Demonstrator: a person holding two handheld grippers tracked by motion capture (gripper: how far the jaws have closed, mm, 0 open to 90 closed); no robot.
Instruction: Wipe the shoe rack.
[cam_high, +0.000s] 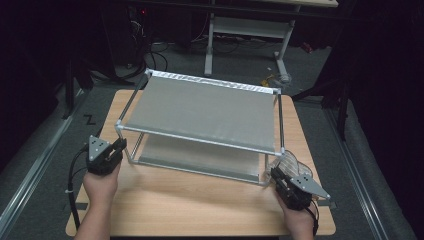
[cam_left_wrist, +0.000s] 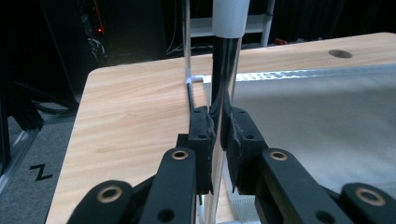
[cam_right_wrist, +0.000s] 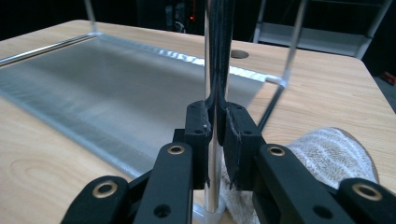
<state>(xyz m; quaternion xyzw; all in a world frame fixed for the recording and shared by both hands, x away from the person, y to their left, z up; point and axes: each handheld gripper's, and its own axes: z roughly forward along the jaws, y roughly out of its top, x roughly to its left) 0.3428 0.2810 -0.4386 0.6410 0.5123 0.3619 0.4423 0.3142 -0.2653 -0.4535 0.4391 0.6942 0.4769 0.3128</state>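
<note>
High view first: what sits on the desk (cam_high: 200, 205)?

— One metal rack (cam_high: 200, 112) with two grey shelves, standing upright near the middle of the desk, its long side facing the person.

— Where are the hands relative to the rack?

— One at each near corner. The left claw (cam_high: 119, 146) is at the rack's near-left post (cam_high: 120, 135), the right claw (cam_high: 275, 175) at the near-right post (cam_high: 281, 160).

— Is the left claw holding anything?

— Yes. In the left gripper view the left claw (cam_left_wrist: 218, 128) is clamped on that shiny upright post (cam_left_wrist: 223, 84); both pads press against it. The lower shelf (cam_left_wrist: 317, 121) spreads out to the right of the post.

— And the right one?

— In the right gripper view the right claw (cam_right_wrist: 217, 128) is pinched tight on its own post (cam_right_wrist: 215, 60) in the same way.

— Anything else near the rack?

— A pale cloth (cam_right_wrist: 327, 158) lies on the desk just beside the rack's near-right corner, by the right claw. In the high view the cloth (cam_high: 292, 162) shows just behind the right hand (cam_high: 299, 220).
</note>
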